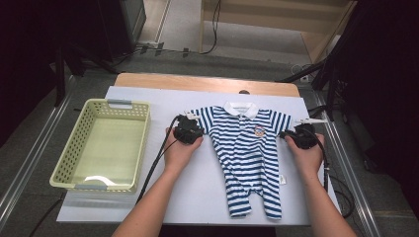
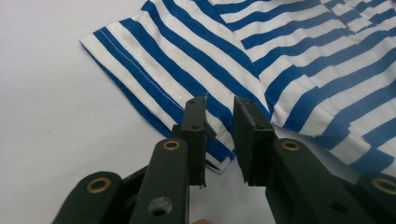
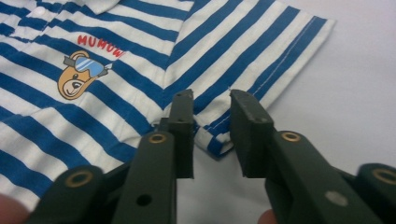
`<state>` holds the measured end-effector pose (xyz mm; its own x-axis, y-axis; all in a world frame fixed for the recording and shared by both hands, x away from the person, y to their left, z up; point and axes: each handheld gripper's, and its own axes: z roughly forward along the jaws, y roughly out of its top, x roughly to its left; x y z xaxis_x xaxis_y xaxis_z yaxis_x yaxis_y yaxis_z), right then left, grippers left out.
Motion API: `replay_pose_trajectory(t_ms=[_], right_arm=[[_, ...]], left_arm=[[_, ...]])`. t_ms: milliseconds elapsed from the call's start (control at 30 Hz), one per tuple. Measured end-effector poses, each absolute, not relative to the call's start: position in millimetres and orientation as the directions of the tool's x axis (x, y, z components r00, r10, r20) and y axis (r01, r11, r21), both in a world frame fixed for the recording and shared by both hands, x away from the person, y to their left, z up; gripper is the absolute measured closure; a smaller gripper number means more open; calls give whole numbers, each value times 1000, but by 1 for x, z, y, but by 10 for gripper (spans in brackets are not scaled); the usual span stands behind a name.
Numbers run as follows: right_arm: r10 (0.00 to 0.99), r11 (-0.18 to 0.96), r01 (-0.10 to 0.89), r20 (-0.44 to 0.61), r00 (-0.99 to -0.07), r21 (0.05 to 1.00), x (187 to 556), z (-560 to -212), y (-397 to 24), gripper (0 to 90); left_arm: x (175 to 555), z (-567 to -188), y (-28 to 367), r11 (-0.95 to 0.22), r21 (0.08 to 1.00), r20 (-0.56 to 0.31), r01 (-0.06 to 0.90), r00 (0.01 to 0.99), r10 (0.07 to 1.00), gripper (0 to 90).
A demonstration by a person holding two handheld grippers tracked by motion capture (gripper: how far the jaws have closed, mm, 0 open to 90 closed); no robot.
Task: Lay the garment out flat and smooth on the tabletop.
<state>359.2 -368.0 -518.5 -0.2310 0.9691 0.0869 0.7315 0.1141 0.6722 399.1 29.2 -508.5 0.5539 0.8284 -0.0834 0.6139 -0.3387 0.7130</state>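
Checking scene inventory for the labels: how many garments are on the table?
1: a blue-and-white striped romper lying flat on the white table cover, right of the yellow basket. The basket looks empty inside; nothing seems hidden.

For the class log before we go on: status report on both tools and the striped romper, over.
Left tool and right tool each straddle a sleeve corner, gaps showing, not clamped. Striped romper flat on the table. Basket off left, nothing in the way.

- We hold the left gripper (image 1: 188,129) low, forearm stretched forward, jaws parted by a narrow gap.
- Our right gripper (image 1: 302,136) mirrors it, jaws likewise slightly apart.
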Motion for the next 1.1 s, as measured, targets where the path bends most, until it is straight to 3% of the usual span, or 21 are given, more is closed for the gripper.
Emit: replay_pose_trajectory(t_ms=[167, 700, 767, 933, 1100], right_arm=[[964, 99, 737, 120, -237, 668, 361, -518, -369, 845], [970, 104, 739, 96, -223, 666, 368, -514, -385, 854], [969, 98, 744, 106, -222, 660, 368, -516, -387, 842], [971, 38, 722, 147, -190, 690, 371, -511, -398, 686], [973, 11, 739, 164, -164, 674, 392, -501, -410, 687]], left_arm=[[401, -509, 33, -311, 707, -117, 635, 539, 834, 892], [403, -509, 35, -310, 711, -131, 631, 553, 823, 900], [403, -509, 35, -310, 710, -132, 632, 552, 823, 900], [403, -509, 35, -315, 711, -127, 629, 554, 823, 900], [403, -509, 35, -305, 710, -139, 635, 551, 823, 900]])
